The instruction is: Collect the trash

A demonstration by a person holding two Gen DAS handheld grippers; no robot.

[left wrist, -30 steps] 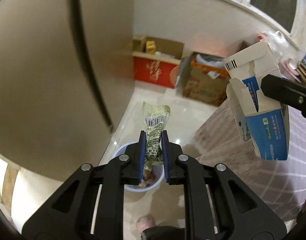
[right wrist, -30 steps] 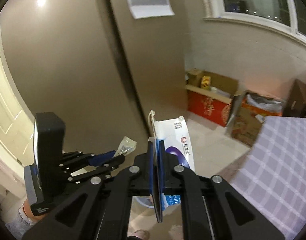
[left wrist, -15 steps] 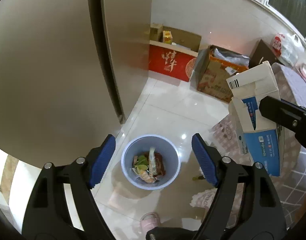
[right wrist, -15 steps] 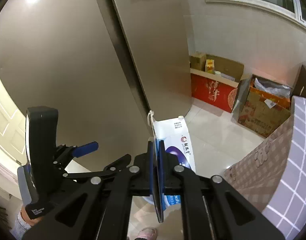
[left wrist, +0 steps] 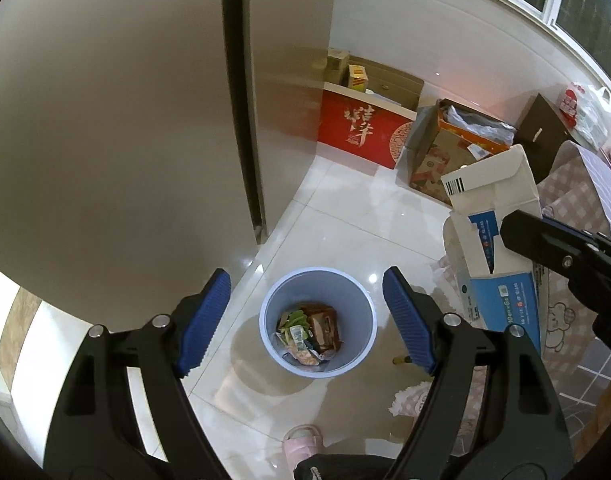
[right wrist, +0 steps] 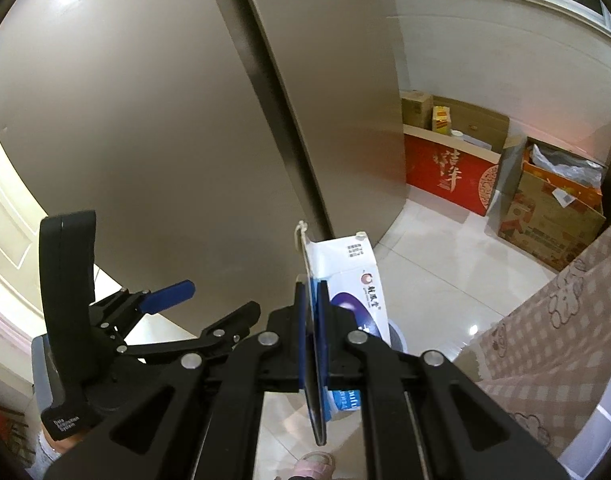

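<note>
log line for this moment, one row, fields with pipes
left gripper: open, empty, above bin | right gripper: shut on blue-white carton | bin: holds wrappers | next: drop carton

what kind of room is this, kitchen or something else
Probably a home kitchen or dining corner, though that is a guess. A tall fridge-like appliance stands on a glossy tiled floor, cardboard boxes sit along the wall under a window, and a small trash bin holds food wrappers.

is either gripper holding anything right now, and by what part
The right gripper is shut on the blue and white carton, pinching one thin side panel near its torn-open top. The left gripper is open and empty.
</note>
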